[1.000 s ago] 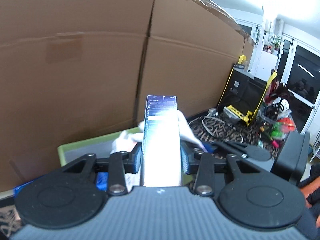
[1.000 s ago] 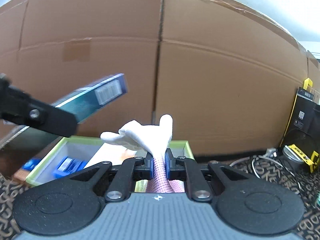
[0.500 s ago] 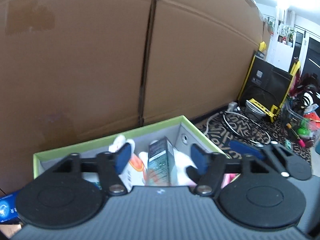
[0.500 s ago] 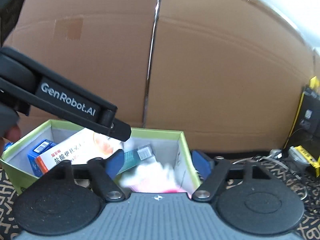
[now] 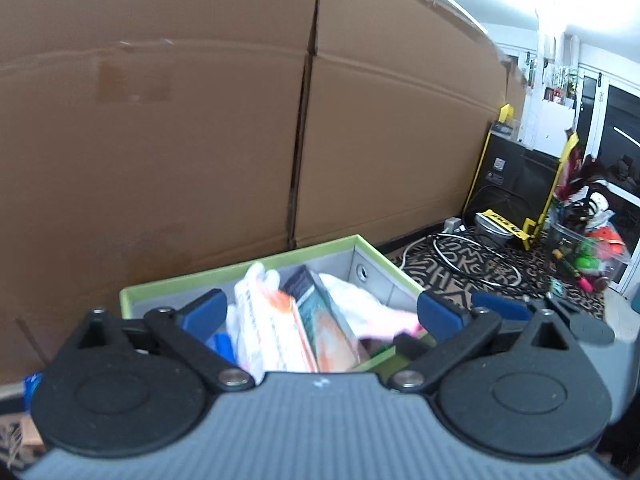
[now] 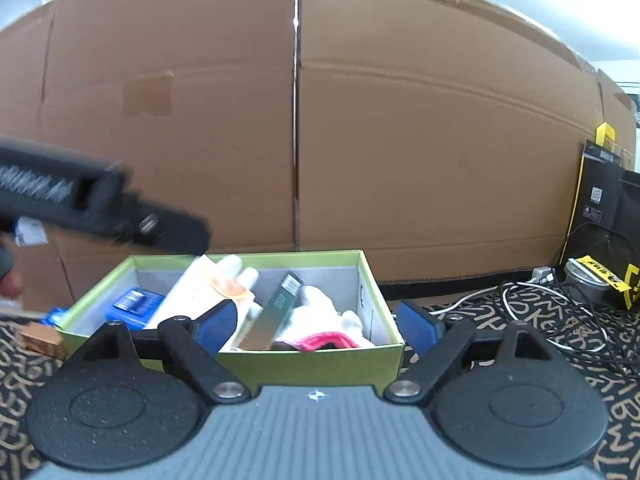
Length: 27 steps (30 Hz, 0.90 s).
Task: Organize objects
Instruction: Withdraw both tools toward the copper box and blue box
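A green box (image 6: 312,364) stands on the patterned rug against the cardboard wall. Inside lie a dark teal carton (image 6: 280,308) leaning on its side, a white glove with a pink cuff (image 6: 320,320), a white-and-orange medicine box (image 6: 200,292) and a small blue box (image 6: 134,304). My left gripper (image 5: 322,312) hovers over the box (image 5: 240,268) with its jaws opening; the carton (image 5: 324,320) and glove (image 5: 360,308) lie loose below them. My right gripper (image 6: 318,322) is at the box's near wall, jaws also opening and pressing on nothing. A blurred finger of the left gripper (image 6: 120,216) crosses above the box's left side.
Tall cardboard panels (image 6: 360,120) close off the back. Right of the box lie coiled cables (image 6: 540,308), a black-and-yellow case (image 6: 604,208) and a clear bin of toys (image 5: 580,248). Small boxes (image 6: 40,336) sit by the green box's left corner.
The left gripper let go of the dark carton, which now lies in the box. The right gripper released the glove into the box. Both jaws spread wide and both hands moved lower.
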{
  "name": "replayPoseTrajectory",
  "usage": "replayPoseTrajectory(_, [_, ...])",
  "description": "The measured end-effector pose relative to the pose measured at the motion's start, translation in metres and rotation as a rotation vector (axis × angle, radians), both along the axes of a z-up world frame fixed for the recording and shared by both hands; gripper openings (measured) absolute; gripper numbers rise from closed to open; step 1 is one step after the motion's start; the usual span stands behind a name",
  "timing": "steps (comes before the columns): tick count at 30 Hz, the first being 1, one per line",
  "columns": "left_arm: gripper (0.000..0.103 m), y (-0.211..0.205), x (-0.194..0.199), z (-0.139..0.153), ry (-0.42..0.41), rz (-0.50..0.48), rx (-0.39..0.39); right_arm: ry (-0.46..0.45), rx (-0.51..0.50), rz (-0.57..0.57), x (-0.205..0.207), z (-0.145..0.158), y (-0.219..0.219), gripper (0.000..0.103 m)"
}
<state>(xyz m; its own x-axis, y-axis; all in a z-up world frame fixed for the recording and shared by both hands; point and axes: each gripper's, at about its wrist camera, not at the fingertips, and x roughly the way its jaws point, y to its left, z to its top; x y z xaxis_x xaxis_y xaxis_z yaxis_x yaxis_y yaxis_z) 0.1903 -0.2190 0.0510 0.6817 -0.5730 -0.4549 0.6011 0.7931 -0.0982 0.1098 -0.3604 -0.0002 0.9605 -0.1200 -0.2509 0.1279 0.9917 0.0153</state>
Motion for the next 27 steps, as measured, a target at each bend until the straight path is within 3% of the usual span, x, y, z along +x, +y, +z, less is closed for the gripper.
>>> replayPoseTrajectory(5, [0.103, 0.058, -0.040, 0.003, 0.001, 0.060, -0.038, -0.027, 0.002, 0.027, -0.024, 0.006, 0.022, 0.095])
replayPoseTrajectory(12, [0.103, 0.143, -0.080, -0.016, 0.030, 0.204, 0.000, 0.004, 0.019, 0.147, -0.042, -0.008, 0.070, 0.095])
replayPoseTrajectory(15, [0.103, 0.173, -0.087, -0.034, 0.070, 0.270, 0.008, 0.038, 0.007, 0.193, -0.041, -0.020, 0.094, 0.095])
replayPoseTrajectory(21, [0.103, 0.228, -0.084, -0.069, 0.197, 0.390, -0.051, 0.137, 0.025, 0.281, -0.029, -0.043, 0.139, 0.094])
replayPoseTrajectory(27, [0.103, 0.259, -0.071, -0.072, 0.218, 0.430, -0.045, 0.171, 0.006, 0.348, 0.005, -0.047, 0.177, 0.068])
